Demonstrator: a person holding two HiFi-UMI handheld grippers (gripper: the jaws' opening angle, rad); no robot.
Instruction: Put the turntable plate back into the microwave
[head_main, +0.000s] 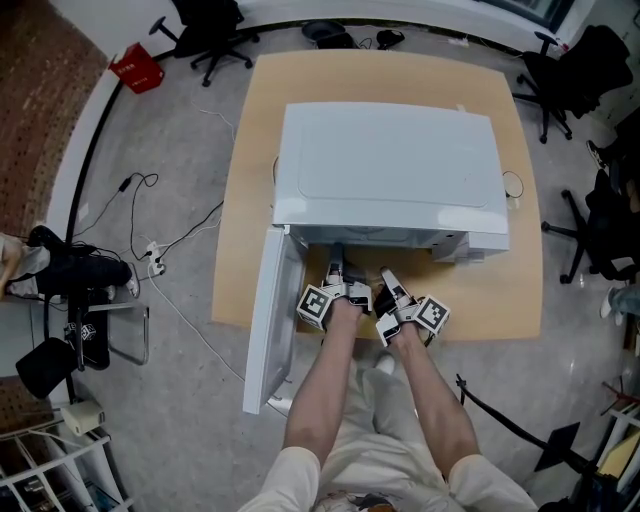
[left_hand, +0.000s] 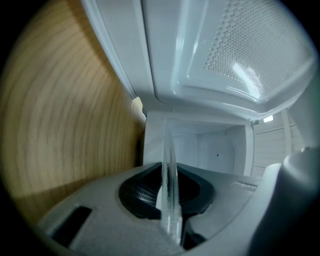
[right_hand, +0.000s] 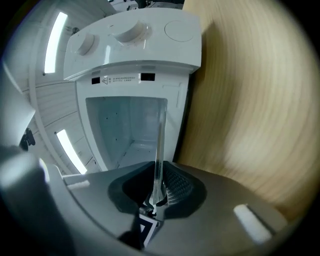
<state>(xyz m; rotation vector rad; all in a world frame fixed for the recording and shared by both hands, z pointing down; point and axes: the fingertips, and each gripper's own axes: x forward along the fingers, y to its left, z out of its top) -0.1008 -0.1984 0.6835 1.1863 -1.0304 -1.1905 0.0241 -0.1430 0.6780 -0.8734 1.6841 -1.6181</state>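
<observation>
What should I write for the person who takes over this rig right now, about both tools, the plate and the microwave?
Left tool: shut on the rim of the glass turntable plate.
Right tool: the plate's rim stands between its jaws, but the pads seem not to press.
Things: microwave on the wooden table, door open; both tools at its front, plate pointing into the cavity.
Done: plate is at the opening.
To do: slide it in, seat it, let go.

No readable text anywhere.
</observation>
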